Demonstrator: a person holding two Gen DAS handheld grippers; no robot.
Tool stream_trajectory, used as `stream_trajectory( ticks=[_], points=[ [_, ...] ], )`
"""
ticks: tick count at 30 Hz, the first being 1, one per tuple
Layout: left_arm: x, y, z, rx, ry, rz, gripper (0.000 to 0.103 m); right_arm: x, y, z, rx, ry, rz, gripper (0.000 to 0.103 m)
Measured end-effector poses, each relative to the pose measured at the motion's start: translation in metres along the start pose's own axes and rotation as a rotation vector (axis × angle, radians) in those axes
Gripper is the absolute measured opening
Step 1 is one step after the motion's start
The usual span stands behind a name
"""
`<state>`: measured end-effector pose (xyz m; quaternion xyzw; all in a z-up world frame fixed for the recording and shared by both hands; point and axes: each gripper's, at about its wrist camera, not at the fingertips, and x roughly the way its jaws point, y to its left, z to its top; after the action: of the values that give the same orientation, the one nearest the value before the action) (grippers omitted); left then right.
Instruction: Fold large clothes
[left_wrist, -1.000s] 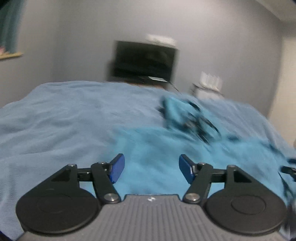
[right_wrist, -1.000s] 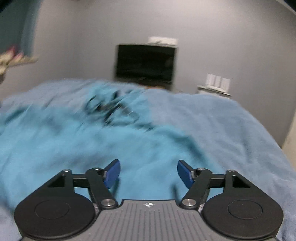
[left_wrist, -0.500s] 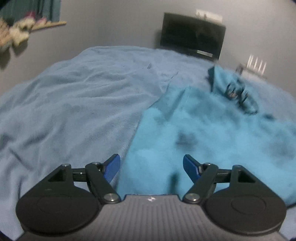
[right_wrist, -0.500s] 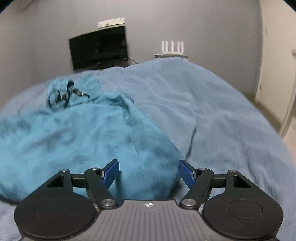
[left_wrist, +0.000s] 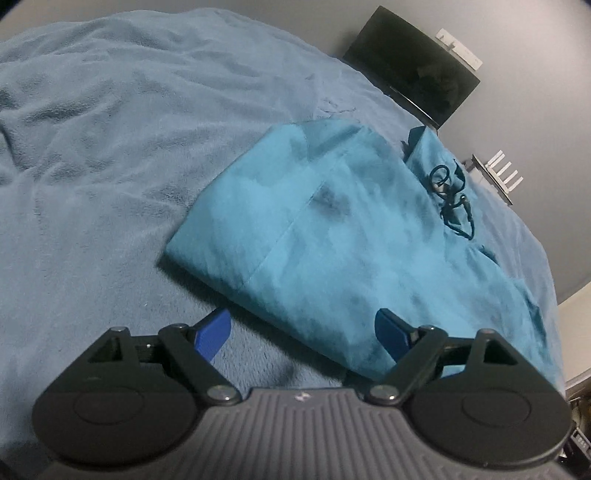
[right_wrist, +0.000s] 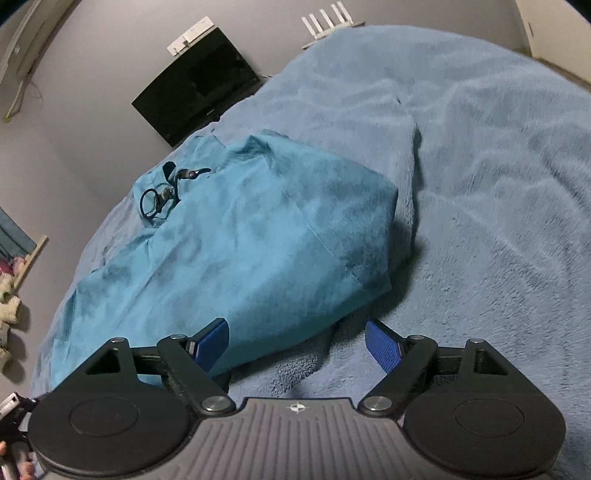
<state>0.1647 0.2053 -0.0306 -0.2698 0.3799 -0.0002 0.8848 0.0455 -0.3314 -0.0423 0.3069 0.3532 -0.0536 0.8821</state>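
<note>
A large teal garment (left_wrist: 351, 236) lies folded on a blue-grey fleece blanket (left_wrist: 92, 155) that covers a bed. A dark drawstring (left_wrist: 452, 195) lies looped on its far end. My left gripper (left_wrist: 303, 330) is open and empty, over the garment's near edge by its left corner. In the right wrist view the garment (right_wrist: 236, 254) fills the middle, with the drawstring (right_wrist: 162, 195) at its far left. My right gripper (right_wrist: 295, 339) is open and empty, over the near edge by the right corner.
A dark TV screen (left_wrist: 413, 70) stands against the grey wall behind the bed, and it also shows in the right wrist view (right_wrist: 195, 96). A white router (left_wrist: 498, 173) sits on a shelf beside it. Bare blanket (right_wrist: 498, 184) spreads to the right.
Both grippers have tilted down and outwards over the garment's near corners. The garment lay spread wider a second ago and now lies as a narrower folded stack. Both stay open.
</note>
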Motion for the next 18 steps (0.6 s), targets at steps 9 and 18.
stream_trajectory(
  ticks=[9,18],
  points=[
    [0.042,0.025,0.0,-0.132,-0.053,-0.076,0.085,0.037,-0.02,0.006,0.191,-0.001,0.148,0.088],
    [0.056,0.029,0.008,-0.12,-0.086,-0.108,0.044,0.052,-0.023,0.012,0.218,-0.128,0.154,0.061]
  ],
)
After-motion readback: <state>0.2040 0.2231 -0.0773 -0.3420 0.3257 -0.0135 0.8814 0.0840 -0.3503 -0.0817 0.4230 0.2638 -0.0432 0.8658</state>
